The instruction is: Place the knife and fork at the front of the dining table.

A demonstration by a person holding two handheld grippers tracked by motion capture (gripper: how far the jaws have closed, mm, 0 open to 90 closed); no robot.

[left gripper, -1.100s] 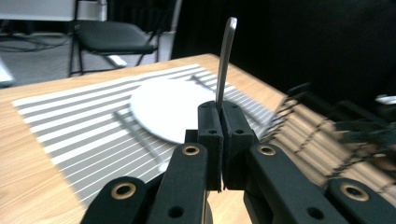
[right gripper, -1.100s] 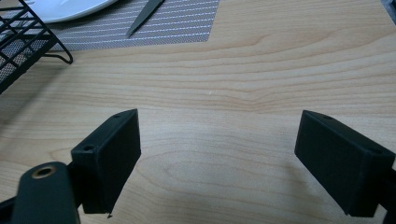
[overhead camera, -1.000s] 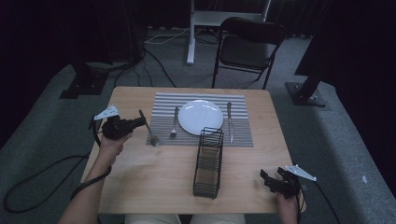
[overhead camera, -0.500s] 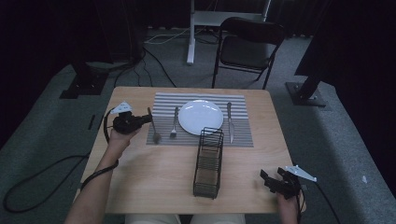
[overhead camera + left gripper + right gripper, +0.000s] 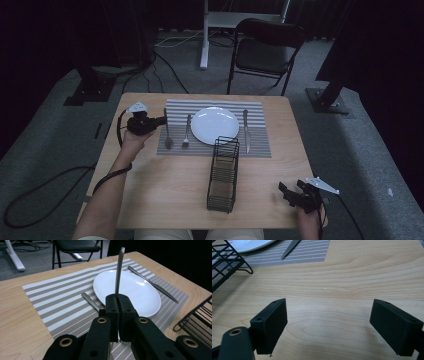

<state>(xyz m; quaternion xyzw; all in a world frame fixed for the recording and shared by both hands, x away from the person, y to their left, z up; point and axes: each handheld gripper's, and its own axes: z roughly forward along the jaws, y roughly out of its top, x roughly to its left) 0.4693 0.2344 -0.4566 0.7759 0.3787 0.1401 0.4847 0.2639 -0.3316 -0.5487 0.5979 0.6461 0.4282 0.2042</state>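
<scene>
- a slim silver spoon (image 5: 167, 131), bowl toward the table's near edge, handle (image 5: 119, 270) slanting up over the striped placemat (image 5: 260, 135), left of the fork (image 5: 186, 131).

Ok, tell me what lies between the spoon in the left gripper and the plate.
A fork, flat on the striped placemat; the high view shows it.

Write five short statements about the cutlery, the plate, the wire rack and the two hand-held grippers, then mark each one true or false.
1. The left hand-held gripper is shut on a spoon. True.
2. The right hand-held gripper holds the knife. False: it is open and empty, and the knife lies on the placemat.
3. The plate stands in the wire rack. False: it lies on the placemat.
4. A fork lies left of the plate. True.
5. The rack lies tipped over. False: it stands upright.
</scene>
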